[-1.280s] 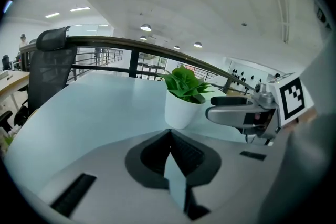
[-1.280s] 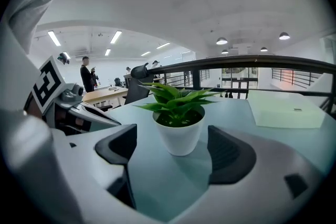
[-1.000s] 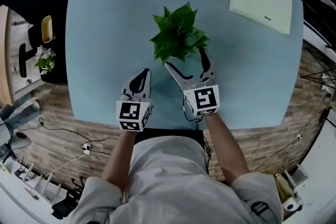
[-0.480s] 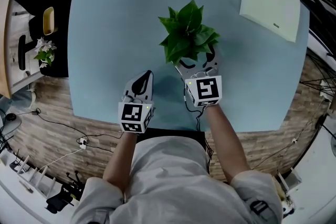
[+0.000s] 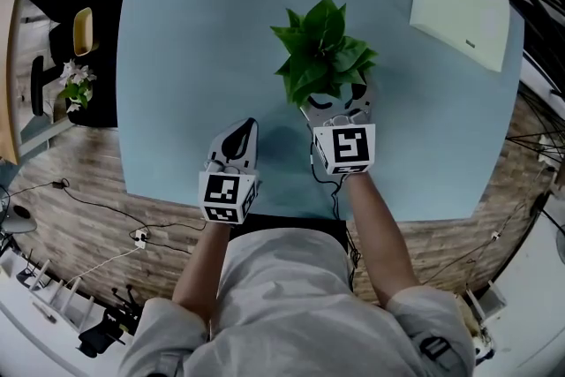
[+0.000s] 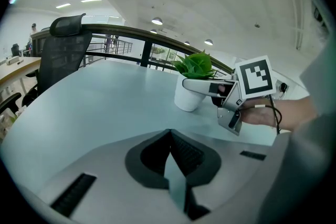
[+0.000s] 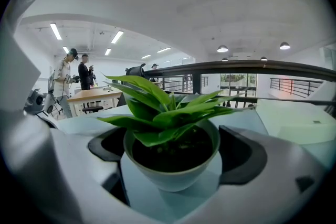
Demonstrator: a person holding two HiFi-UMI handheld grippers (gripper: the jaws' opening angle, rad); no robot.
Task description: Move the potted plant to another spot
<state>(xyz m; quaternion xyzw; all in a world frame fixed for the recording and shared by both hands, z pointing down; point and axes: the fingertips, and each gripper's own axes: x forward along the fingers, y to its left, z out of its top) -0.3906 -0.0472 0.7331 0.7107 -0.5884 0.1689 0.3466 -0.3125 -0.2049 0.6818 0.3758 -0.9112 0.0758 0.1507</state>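
Observation:
The potted plant (image 5: 325,57), green leaves in a white pot (image 7: 170,165), stands on the pale blue table (image 5: 194,31) a little right of the middle. My right gripper (image 5: 335,100) has just been opening its jaws. They now stand wide, one on each side of the pot, with the pads close to its wall. From the left gripper view, one right jaw lies along the pot (image 6: 187,98). My left gripper (image 5: 237,137) rests near the table's front edge, left of the plant, shut with nothing in it (image 6: 170,162).
A pale rectangular board (image 5: 461,4) lies at the table's far right corner. A black office chair (image 6: 63,50) stands at the far side, before a railing. Left of the table is a dark shelf with a small flower (image 5: 75,93).
My right gripper moved forward until its open jaws took the pot between them. The left gripper stayed where it was.

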